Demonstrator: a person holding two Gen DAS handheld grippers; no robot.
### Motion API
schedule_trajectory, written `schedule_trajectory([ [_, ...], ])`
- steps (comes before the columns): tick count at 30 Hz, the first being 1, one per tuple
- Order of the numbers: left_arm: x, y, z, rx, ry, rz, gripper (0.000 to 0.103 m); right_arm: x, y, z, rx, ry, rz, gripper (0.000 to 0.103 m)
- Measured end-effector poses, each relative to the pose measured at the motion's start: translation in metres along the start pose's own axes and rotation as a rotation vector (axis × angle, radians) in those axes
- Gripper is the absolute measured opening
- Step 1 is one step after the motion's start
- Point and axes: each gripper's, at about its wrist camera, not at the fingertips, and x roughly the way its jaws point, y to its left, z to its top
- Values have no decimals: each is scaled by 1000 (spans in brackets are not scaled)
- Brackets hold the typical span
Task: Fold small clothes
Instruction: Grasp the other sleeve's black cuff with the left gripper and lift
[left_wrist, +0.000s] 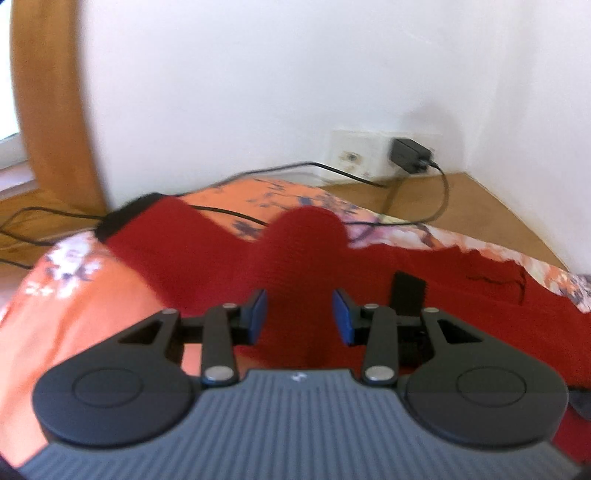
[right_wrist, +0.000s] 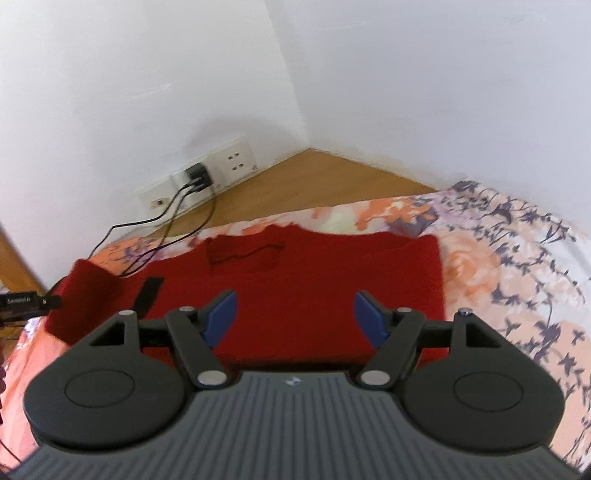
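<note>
A red knitted sweater (right_wrist: 314, 280) lies spread flat on a floral bedspread (right_wrist: 498, 258). My right gripper (right_wrist: 295, 317) is open just above the sweater's near edge, with nothing between its blue pads (right_wrist: 221, 317). My left gripper (left_wrist: 299, 317) is shut on a raised fold of the red sweater (left_wrist: 303, 251) that fills the gap between its pads. A sleeve with a black cuff (left_wrist: 125, 218) stretches off to the left. In the right wrist view that sleeve (right_wrist: 85, 288) stands lifted at the left edge. A black strip (right_wrist: 147, 295) lies on the sweater.
White walls meet in a corner behind the bed. A wall socket holds a black charger (left_wrist: 410, 153), and its cables (left_wrist: 332, 171) trail over the wooden surface (right_wrist: 314, 177) onto the bedspread. A wooden frame (left_wrist: 48, 110) stands at the far left.
</note>
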Motion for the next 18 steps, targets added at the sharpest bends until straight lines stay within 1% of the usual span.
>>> schedule_trajectory([
  [5,-3,32,7,-41,-5,52,41,-6,14,-13,30,23,22,78],
  [10,4,67,12,-142,7,91,41,-9,25,-27,65,42,17,78],
  [12,11,81,13,-181,16,95,41,-11,27,-31,76,45,11,79],
  [15,24,101,14,-232,33,79,41,-13,30,-37,95,50,-6,79],
  [18,44,122,13,-276,66,84,41,-16,34,-44,113,52,-27,79],
])
